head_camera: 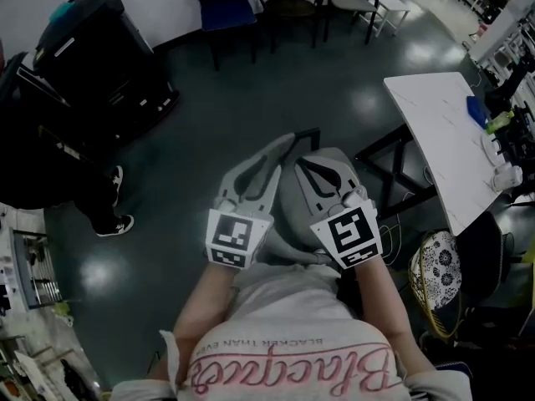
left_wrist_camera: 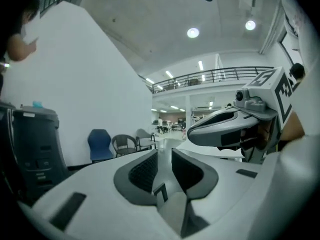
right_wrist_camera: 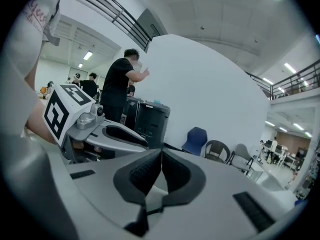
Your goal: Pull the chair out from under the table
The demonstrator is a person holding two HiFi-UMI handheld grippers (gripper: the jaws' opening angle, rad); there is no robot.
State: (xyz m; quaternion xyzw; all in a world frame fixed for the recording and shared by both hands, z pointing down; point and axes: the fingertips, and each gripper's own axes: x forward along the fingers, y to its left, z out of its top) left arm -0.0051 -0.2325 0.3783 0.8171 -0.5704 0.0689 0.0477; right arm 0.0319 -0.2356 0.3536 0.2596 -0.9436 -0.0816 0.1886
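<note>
**Chair half hidden under both claws, beside the white bench**

Chair (head_camera: 290, 220): from the head view I only get a rounded grey patch of it, showing between and beneath my two claws, on the dark floor (head_camera: 192, 140). It sits to the left of the bench (head_camera: 439, 132), near that bench's black legs. The claws cover most of it, so I cannot tell how far it stands clear of the bench edge.

My left claw (left_wrist_camera: 164, 156) has its pads a narrow gap apart, with nothing between them. My right claw (right_wrist_camera: 160, 156) has its pads pressed together at the tips, also with nothing in them. Both claws point roughly level, side by side and close together in front of my chest. Neither one touches the chair.

Against the far white wall stand a blue chair (left_wrist_camera: 100, 144) and a wicker chair (left_wrist_camera: 123, 145) next to each other. A patterned chair (head_camera: 436, 278) sits at the near end of the bench on my right. To my left a person in black (right_wrist_camera: 117, 91) stands at a black machine (right_wrist_camera: 150, 121), well apart from me.
</note>
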